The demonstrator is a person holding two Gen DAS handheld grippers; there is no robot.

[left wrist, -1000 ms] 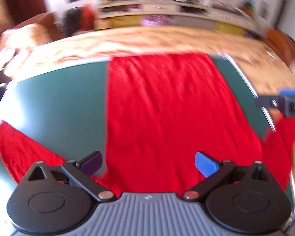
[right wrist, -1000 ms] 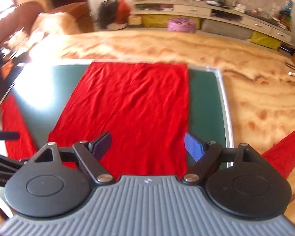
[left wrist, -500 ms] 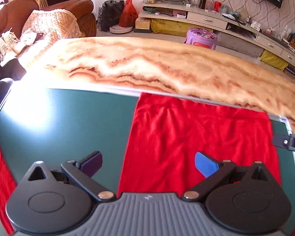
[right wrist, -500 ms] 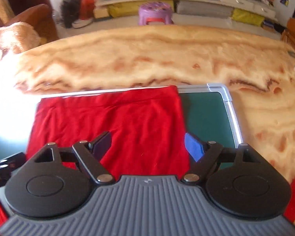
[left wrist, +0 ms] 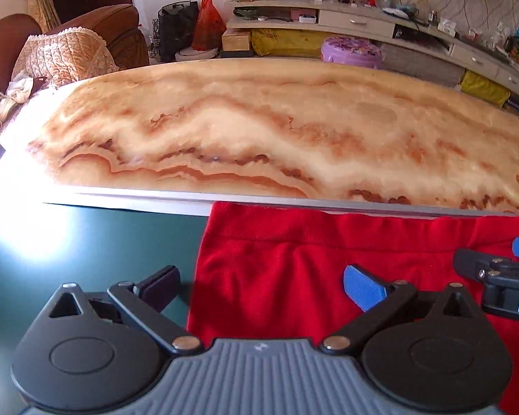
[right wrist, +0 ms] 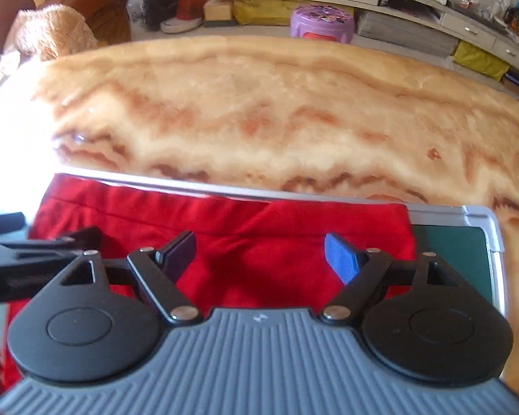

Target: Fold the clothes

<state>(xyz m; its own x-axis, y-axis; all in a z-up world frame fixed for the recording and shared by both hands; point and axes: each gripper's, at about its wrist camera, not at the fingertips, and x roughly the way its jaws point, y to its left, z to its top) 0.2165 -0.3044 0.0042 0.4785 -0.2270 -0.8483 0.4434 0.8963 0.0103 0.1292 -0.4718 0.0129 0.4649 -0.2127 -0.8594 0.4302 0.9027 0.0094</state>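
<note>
With both the left gripper and the right gripper held spread and empty above the far hem of the red garment on the green mat, only one fabric layer may be pinched.

Table: we see a marbled beige top with a green mat edged in silver.
Seating: brown armchair, quilted throw.
Storage: long low shelf unit, cluttered.
Floor items: purple stool, black and red bags.
Light: we note strong glare at left.
</note>
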